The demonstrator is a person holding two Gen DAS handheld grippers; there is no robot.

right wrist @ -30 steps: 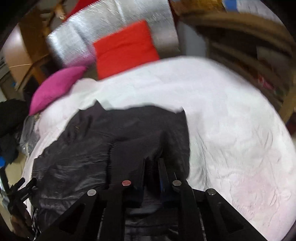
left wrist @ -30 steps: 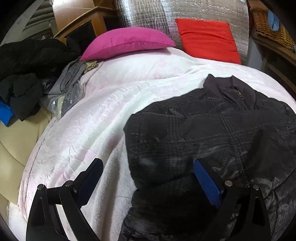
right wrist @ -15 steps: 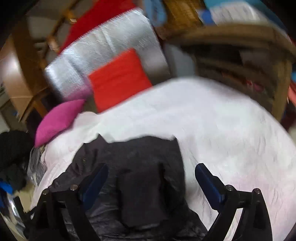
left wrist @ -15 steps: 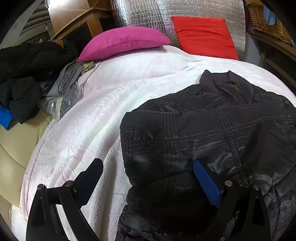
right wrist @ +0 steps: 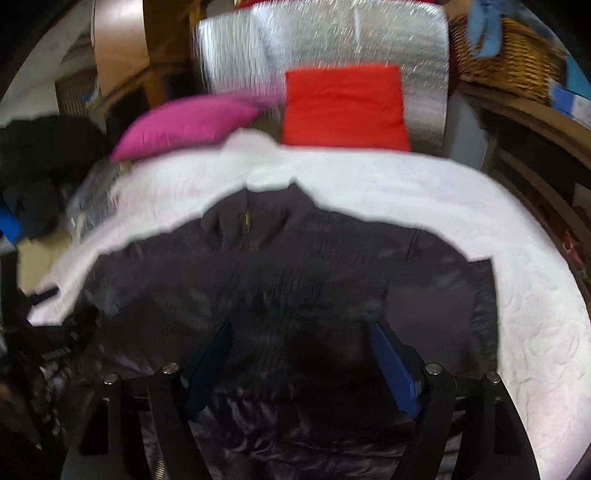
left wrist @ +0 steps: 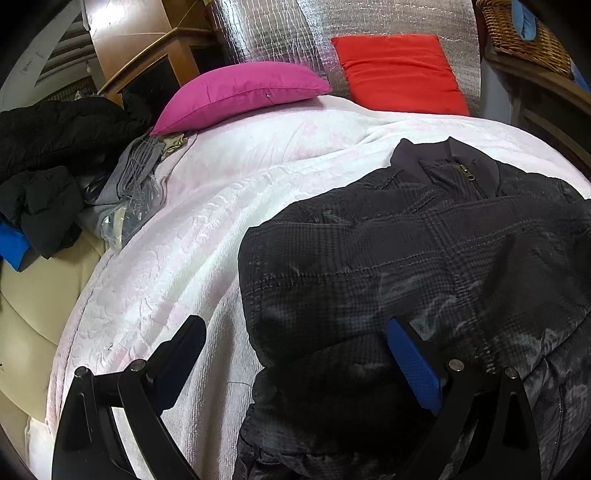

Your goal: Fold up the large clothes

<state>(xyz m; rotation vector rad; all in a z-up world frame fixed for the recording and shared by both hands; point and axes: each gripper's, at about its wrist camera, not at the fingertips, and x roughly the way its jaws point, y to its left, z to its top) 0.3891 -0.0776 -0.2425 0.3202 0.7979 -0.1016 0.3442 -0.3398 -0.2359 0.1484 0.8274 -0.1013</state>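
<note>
A dark checked padded jacket (left wrist: pixel 406 258) lies on the white bedspread (left wrist: pixel 177 258), collar and zipper toward the pillows, sleeves folded in over the body. It also shows in the blurred right wrist view (right wrist: pixel 295 273). My left gripper (left wrist: pixel 295 343) is open and empty, hovering over the jacket's left edge, with its right blue pad (left wrist: pixel 413 365) over the fabric. My right gripper (right wrist: pixel 303 350) is open and empty above the jacket's lower middle.
A magenta pillow (left wrist: pixel 240 92) and a red cushion (left wrist: pixel 399 74) lie at the bed's head against a silver foil panel (left wrist: pixel 295 33). Dark and grey clothes (left wrist: pixel 55 177) are piled at the left. A wicker basket (right wrist: pixel 506 62) sits on wooden shelves at the right.
My right gripper was shut on a jacket fold one second ago; it has opened, let go and swung left over the jacket. The left gripper has barely moved.
</note>
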